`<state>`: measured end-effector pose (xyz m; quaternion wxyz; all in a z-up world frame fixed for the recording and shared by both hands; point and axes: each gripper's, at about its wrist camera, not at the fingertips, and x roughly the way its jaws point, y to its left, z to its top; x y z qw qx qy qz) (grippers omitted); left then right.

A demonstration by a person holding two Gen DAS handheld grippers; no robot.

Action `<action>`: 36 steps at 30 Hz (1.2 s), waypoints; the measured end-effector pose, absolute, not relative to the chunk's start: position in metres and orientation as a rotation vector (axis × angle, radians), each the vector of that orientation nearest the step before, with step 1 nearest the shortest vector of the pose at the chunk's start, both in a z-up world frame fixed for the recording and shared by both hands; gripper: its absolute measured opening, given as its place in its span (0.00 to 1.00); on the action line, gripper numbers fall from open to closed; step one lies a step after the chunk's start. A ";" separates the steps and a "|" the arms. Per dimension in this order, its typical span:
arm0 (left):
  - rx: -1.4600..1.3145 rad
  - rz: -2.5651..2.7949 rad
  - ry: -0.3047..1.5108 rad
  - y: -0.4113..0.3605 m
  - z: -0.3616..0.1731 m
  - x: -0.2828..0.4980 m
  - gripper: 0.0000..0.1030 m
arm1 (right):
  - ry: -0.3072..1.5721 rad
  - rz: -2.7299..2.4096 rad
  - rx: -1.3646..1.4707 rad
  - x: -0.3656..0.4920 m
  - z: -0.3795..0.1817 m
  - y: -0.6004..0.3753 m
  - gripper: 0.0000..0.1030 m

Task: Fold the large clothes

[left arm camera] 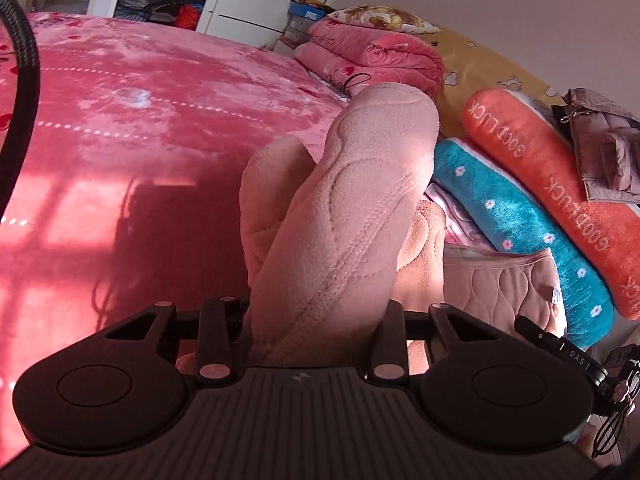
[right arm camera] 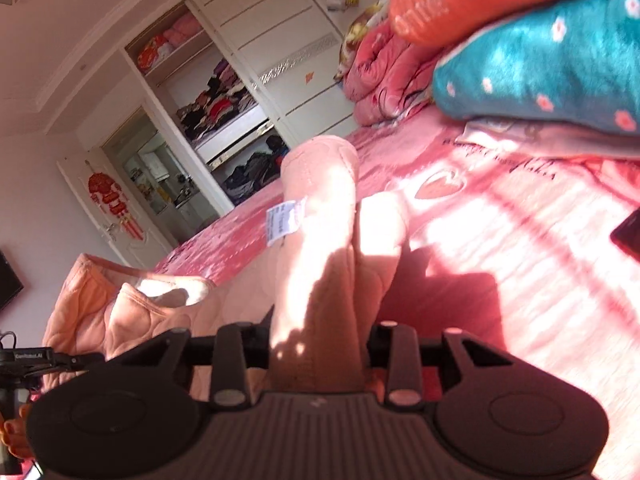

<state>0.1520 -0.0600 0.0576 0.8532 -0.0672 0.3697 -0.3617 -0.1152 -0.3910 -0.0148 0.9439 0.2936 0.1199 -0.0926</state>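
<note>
The garment is a pale pink quilted fleece piece. It is bunched into thick rolls that stand up between the jaws of both your grippers, lifted above the bed.

Your left gripper is pinching a fat fold of the garment; the fabric fills the gap between the two black fingers and rises well past them. More of the same garment lies to the right of that gripper, on the bed.

Your right gripper is likewise clamped on a fold of the garment. A white care label hangs off the left side of that fold. The remainder of the garment slumps to the left of that gripper.

The bed carries a red-pink plush cover, with sunlight bars and gripper shadows across it.

Along the bed's far edge lie a teal pillow with small flowers and, touching it, an orange pillow with lettering. A folded pink quilt sits beyond them.

An open wardrobe with stacked clothes stands behind the bed.
</note>
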 end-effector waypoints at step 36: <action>0.086 -0.592 0.590 -0.265 0.003 0.196 1.00 | 0.134 -0.864 0.536 -0.128 -0.037 -0.507 0.99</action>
